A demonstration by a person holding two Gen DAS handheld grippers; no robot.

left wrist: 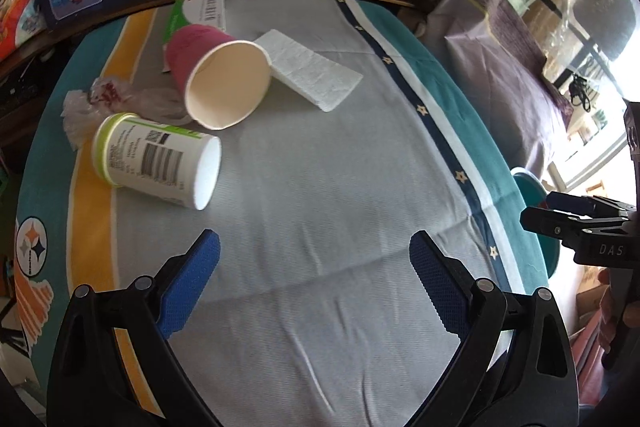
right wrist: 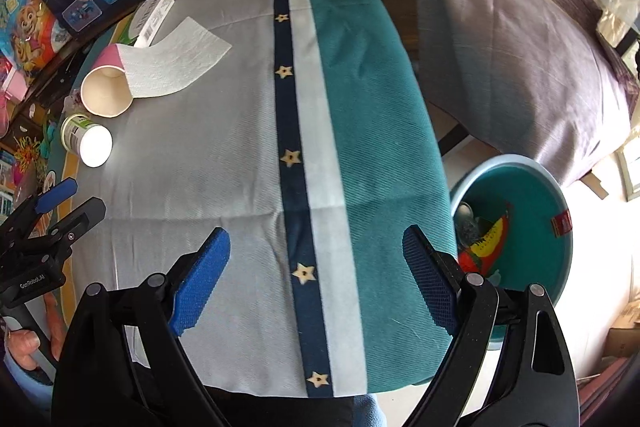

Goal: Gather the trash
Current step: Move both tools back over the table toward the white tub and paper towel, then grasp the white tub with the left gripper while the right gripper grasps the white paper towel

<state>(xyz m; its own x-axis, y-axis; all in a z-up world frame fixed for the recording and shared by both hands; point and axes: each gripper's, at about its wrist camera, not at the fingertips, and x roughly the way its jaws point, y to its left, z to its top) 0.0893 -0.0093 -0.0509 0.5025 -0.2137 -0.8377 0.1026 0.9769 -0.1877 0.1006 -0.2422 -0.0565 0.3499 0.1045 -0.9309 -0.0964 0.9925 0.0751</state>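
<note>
Both claws hang over the table w/ jaws wide, nothing between the pads. The left gripper point(left wrist: 314, 281) is the nearer one — in its view the white tub point(left wrist: 156, 161) lies on its side at about 10 o'clock, close ahead, long axis running 10-to-4, closed white end toward the claw. The pink cup point(left wrist: 218, 79) sits just past it at 11, mouth facing back. From the right gripper point(right wrist: 316, 277) the same litter is well off at 10 o'clock; the teal bin point(right wrist: 532, 195) — already holding scraps — is near at 3.
</note>
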